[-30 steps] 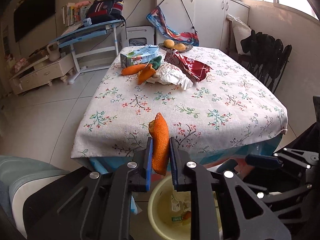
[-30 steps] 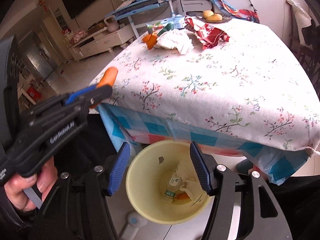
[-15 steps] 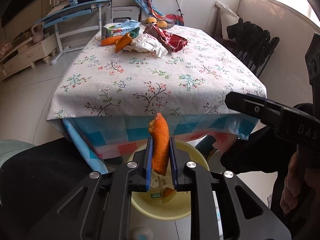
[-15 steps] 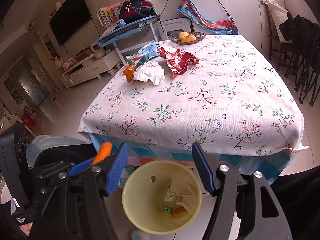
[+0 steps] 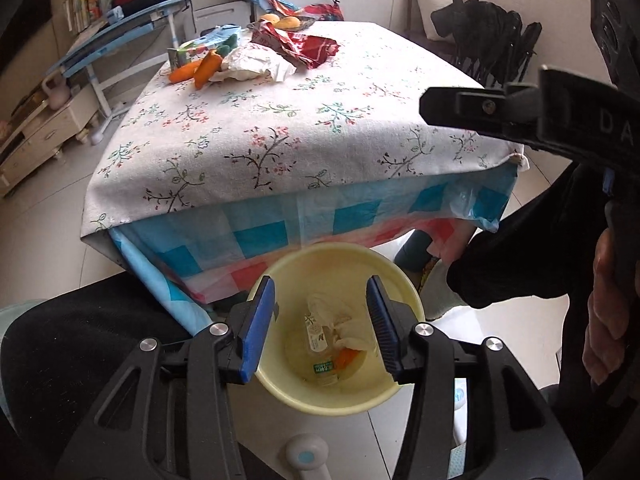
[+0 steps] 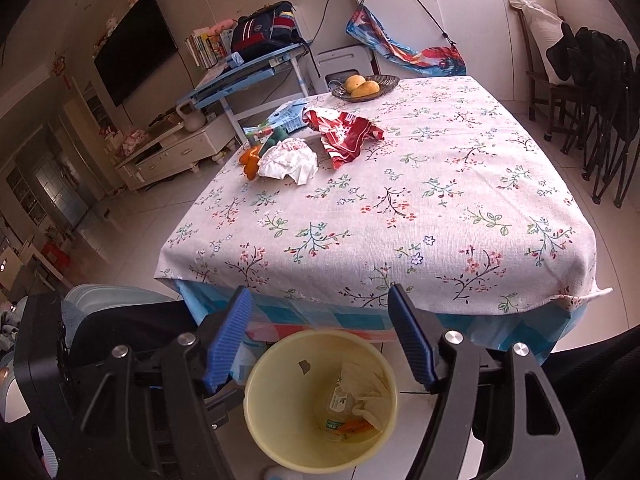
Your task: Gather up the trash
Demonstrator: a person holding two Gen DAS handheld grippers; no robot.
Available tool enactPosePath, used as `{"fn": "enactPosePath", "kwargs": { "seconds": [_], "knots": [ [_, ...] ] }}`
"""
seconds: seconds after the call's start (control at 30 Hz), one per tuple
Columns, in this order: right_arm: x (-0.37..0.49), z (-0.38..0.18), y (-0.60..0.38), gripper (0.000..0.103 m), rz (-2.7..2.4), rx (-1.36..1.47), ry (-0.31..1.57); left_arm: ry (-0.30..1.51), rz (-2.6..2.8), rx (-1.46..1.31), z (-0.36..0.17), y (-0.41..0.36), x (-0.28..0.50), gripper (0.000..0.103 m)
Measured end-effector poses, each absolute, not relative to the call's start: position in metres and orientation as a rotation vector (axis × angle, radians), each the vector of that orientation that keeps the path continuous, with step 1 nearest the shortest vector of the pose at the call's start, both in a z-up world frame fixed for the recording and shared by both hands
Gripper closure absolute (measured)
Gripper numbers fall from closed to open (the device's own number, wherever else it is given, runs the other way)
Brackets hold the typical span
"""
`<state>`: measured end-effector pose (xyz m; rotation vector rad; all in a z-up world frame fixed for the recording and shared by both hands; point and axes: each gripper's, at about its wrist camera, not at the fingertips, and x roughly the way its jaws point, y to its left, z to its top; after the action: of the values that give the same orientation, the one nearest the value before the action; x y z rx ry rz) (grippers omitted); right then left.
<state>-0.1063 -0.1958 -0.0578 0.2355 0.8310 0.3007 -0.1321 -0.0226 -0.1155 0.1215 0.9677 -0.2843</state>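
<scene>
Orange peel [image 5: 345, 358] dropped from left gripper [image 5: 320, 320]; curled, in yellow bin [image 5: 400, 280].

A pale tiled floor [image 6: 132, 216] surrounds the floral-clothed counter [image 6: 460, 208]. A TV [image 6: 134, 46] hangs on the wall; white cupboards [image 6: 460, 8] stand behind, dark chairs [image 6: 592, 92] alongside.

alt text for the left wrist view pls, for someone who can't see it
The left gripper, jaws just opened and empty, hangs over a yellow bin on the floor holding a bottle, crumpled paper and an orange peel. Beyond it a floral-clothed table carries more trash at its far end; the right gripper enters from the right.
</scene>
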Motion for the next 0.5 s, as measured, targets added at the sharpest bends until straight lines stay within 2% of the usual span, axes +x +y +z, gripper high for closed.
{"fn": "enactPosePath", "kwargs": {
  "seconds": [0.07,0.33,0.5],
  "knots": [
    [-0.105,-0.059,-0.196,0.035,0.3,0.236,0.832,0.937,-0.245,0.085,-0.11,-0.014,-0.13,0.056],
    [-0.109,-0.056,-0.193,0.035,0.298,0.22,0.815,0.71,-0.077,-0.003,-0.072,0.018,-0.128,0.036],
    [-0.109,-0.054,-0.185,0.035,0.309,0.181,0.801,0.65,-0.026,-0.033,-0.06,0.031,-0.109,0.035]
  ]
}}
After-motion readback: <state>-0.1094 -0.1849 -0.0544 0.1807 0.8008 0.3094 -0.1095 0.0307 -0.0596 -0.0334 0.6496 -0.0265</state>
